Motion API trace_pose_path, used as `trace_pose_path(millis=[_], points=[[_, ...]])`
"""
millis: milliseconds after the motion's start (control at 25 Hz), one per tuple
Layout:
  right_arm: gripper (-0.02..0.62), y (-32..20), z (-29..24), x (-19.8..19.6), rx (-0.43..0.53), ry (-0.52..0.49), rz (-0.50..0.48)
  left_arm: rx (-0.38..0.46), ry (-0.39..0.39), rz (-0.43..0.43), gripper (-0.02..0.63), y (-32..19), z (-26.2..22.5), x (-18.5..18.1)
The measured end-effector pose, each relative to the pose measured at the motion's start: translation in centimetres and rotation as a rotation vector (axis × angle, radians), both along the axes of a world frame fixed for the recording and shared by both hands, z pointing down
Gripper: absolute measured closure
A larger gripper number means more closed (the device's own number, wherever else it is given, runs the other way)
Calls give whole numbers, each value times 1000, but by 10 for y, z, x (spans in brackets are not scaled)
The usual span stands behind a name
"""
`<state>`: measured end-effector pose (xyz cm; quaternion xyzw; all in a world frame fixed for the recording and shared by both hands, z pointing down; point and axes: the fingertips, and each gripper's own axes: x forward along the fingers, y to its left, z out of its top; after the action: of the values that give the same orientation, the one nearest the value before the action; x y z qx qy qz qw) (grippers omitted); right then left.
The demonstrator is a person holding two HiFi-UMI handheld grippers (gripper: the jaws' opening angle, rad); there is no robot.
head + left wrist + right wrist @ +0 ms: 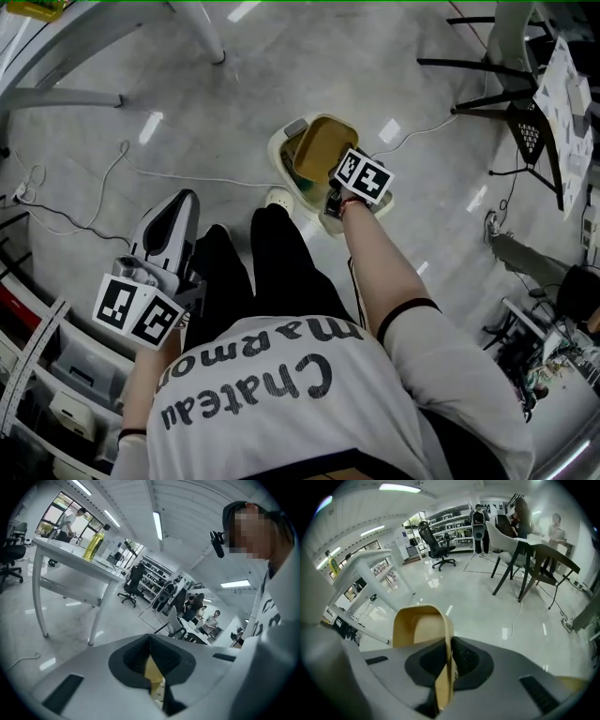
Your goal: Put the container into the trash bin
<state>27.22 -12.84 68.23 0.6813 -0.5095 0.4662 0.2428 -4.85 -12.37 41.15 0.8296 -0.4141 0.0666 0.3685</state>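
A tan, open-topped container (319,148) hangs over the mouth of a cream trash bin (281,155) on the floor; how far above it I cannot tell. My right gripper (333,192) points steeply down and is shut on the container's rim. In the right gripper view the thin tan wall (445,667) is pinched between the dark pads of that gripper (449,660), and the container's body (417,630) rises to the left. My left gripper (181,202) hangs at the lower left, away from the bin. Its pads (151,665) leave a narrow slit with a tan patch in it.
The person's dark-trousered legs and a white shoe (278,197) stand right next to the bin. White cables (122,169) trail over the grey floor. A white table leg (202,33) stands at the back, a black chair (506,89) at the right, shelving (47,394) at the lower left.
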Motion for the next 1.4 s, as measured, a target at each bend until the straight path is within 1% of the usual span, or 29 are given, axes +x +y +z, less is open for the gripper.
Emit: trace_pose_path(millis=[160,360,600,920,1080,1400], points=[[555,8,32,0,-84,31,10,-44,-16,-26,581,9,18,-7],[555,18,62,-2,-171,81,-6,-65,-21,-62,581,12,35,-11],[555,35,92,0,-261,109,44,-93,-26,-79,581,17,55,-14],[558,44,123,4,-302,158,130,-132,-46,-107,581,24,82,-30],[558,51,140,7,-331,186,123,-143,-53,-114,582,28,96,-35],[558,55,180,5,-361,202,95,-156,-69,-126,581,34,131,-40]])
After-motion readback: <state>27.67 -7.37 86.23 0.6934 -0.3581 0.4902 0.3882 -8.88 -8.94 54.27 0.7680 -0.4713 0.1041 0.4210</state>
